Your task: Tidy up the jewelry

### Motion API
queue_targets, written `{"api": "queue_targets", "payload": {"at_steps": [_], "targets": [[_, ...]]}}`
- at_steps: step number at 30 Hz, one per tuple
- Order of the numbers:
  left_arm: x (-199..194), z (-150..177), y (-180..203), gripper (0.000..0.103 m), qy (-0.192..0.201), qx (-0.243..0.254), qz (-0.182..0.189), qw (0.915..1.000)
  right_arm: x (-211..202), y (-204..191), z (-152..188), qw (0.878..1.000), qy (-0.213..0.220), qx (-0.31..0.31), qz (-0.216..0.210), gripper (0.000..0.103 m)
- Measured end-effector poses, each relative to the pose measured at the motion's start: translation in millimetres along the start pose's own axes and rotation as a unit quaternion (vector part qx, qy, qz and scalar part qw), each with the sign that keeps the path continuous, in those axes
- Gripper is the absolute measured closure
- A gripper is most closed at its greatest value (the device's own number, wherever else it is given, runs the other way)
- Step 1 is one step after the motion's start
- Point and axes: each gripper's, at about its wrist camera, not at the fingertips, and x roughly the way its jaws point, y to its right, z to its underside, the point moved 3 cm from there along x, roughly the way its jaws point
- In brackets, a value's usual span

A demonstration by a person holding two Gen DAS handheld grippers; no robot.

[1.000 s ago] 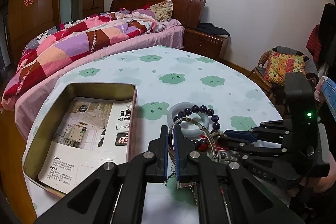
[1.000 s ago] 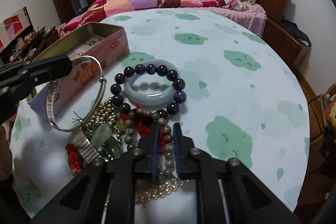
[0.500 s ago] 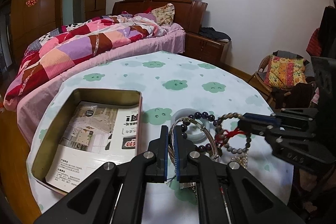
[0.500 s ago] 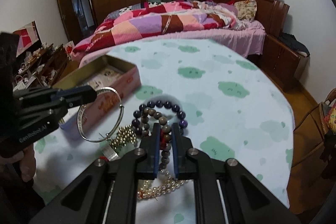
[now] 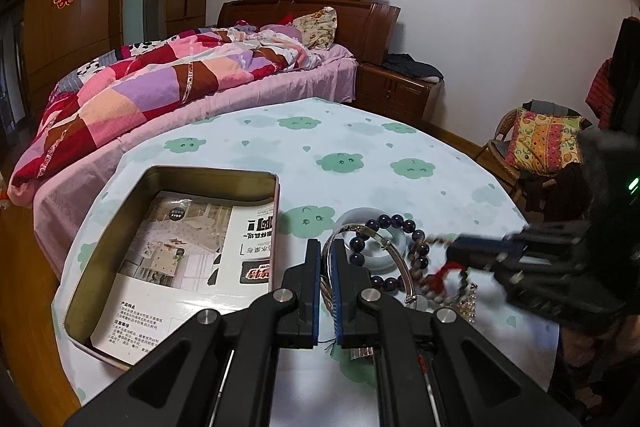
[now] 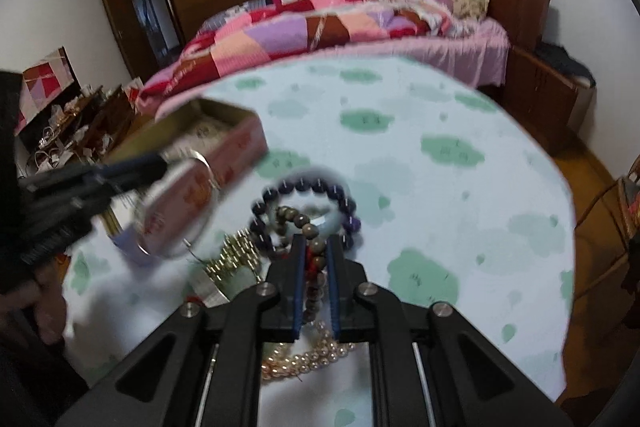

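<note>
Tablecloth (image 5: 360,143) bears one tin (image 5: 176,251), two grippers (image 5: 327,267) (image 6: 316,259).

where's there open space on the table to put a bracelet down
Bare tablecloth lies beyond the purple bead bracelet toward the bed, and right of the pile. The tin holds only a flat leaflet. The near centre is crowded: beads, pale bangle, pearls, gold chain.

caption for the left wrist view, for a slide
Left gripper pinches a silver bangle beside the open tin while the right gripper lifts a brown bead bracelet.
</note>
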Motion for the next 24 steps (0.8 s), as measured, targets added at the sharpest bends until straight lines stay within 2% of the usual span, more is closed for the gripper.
{"api": "queue_targets", "payload": {"at_steps": [2,7,11,14,18,20,22,24], "targets": [[1.5,0.8,-0.6,0.099,-0.003,-0.001,-0.001,1.0,10.9,1.3,6.2,1.0,-0.012,-0.006,0.015,0.09],[4.7,2.4,-2.1,0.099,-0.007,-0.002,-0.001,1.0,23.4,3.8,9.0,0.999,-0.029,-0.014,0.024,0.089],[4.7,2.6,-2.7,0.099,-0.008,-0.003,-0.001,1.0,29.6,7.6,8.0,0.999,-0.038,-0.013,0.022,0.088],[4.7,2.7,-2.8,0.099,-0.008,-0.003,-0.001,1.0,28.0,9.6,7.3,0.999,-0.037,-0.006,0.016,0.083],[4.6,2.7,-2.8,0.099,-0.009,-0.002,0.0,1.0,26.4,7.5,6.9,0.998,-0.049,-0.024,0.019,0.083],[4.6,3.0,-3.2,0.099,-0.008,-0.004,0.0,1.0,16.6,10.9,4.2,0.999,-0.044,-0.016,0.011,0.071],[4.3,3.8,-4.0,0.099,-0.007,-0.005,-0.001,1.0,5.3,11.4,4.0,0.999,-0.044,-0.025,0.006,0.053],[4.7,4.3,-4.0,0.099,-0.007,-0.007,-0.001,1.0,-0.5,10.0,4.3,0.998,-0.046,-0.037,0.016,0.051]]}}
